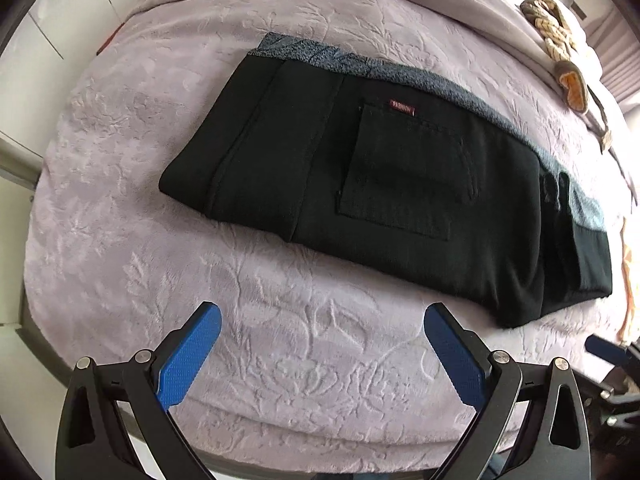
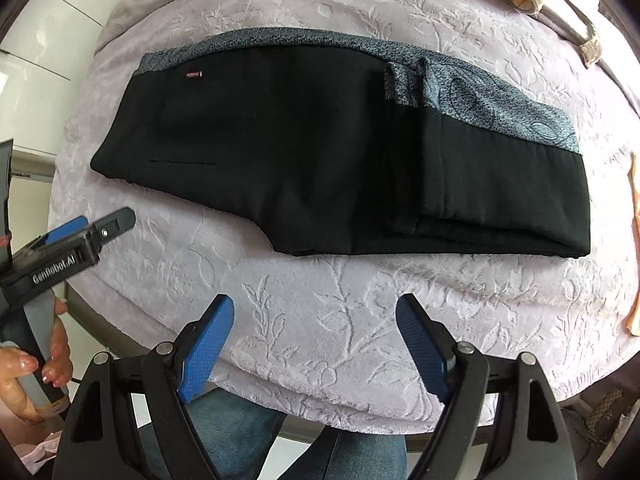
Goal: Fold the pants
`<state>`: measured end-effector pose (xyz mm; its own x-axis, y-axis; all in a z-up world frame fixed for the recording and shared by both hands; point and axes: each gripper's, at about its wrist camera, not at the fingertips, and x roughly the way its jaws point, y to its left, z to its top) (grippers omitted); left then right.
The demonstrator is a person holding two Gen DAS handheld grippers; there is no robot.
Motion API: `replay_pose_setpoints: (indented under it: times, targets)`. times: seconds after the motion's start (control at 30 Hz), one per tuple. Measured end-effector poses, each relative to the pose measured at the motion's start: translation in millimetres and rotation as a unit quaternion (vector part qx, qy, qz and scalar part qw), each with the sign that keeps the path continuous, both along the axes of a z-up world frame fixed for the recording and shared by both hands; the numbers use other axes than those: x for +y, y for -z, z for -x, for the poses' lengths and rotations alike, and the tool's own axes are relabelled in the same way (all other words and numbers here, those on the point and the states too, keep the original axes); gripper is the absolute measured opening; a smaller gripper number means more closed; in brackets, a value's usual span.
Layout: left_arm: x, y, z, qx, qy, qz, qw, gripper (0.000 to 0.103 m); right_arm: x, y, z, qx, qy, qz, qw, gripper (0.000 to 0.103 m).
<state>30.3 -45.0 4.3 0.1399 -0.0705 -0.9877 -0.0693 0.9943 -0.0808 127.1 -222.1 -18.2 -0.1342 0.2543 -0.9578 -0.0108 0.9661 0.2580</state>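
Note:
The black pants [image 1: 380, 184] lie folded into a flat rectangle on a lilac embossed blanket [image 1: 300, 340], with a grey patterned lining along the far edge and a back pocket with a small red label on top. They also show in the right wrist view [image 2: 320, 152]. My left gripper [image 1: 322, 324] is open and empty, hovering over the blanket just in front of the pants. My right gripper [image 2: 315, 316] is open and empty, also short of the pants' near edge. The left gripper [image 2: 86, 228] shows at the left of the right wrist view, held by a hand.
A beige and orange cloth item [image 1: 560, 44] lies at the far right of the blanket. The blanket's front edge [image 2: 320, 420] hangs near the person's blue jeans [image 2: 240, 432]. White cabinets [image 1: 52, 20] stand at the left.

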Motion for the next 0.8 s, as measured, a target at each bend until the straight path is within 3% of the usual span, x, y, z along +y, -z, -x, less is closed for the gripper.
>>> replay_pose_setpoints:
  times: [0.1,0.2,0.27,0.5,0.8]
  targets:
    - [14,0,-8,-0.019,-0.012,0.030,0.9993,0.102,5,3,-1,0.004,-0.006,0.002,1.000,0.086]
    - [41,0,-16,-0.039,-0.050,0.086,0.9943,0.102,10,7,-2,0.008,-0.012,-0.001,1.000,0.086]
    - [60,2,-18,-0.053,-0.074,0.135,0.9867,0.102,14,9,-3,0.009,-0.017,-0.004,1.000,0.086]
    - [90,28,-19,-0.066,-0.116,0.248,0.9596,0.102,24,21,-1,0.022,-0.029,-0.020,0.999,0.086]
    - [83,58,-30,-0.064,-0.139,0.275,0.9493,0.102,25,29,4,0.036,-0.035,-0.020,0.999,0.086]
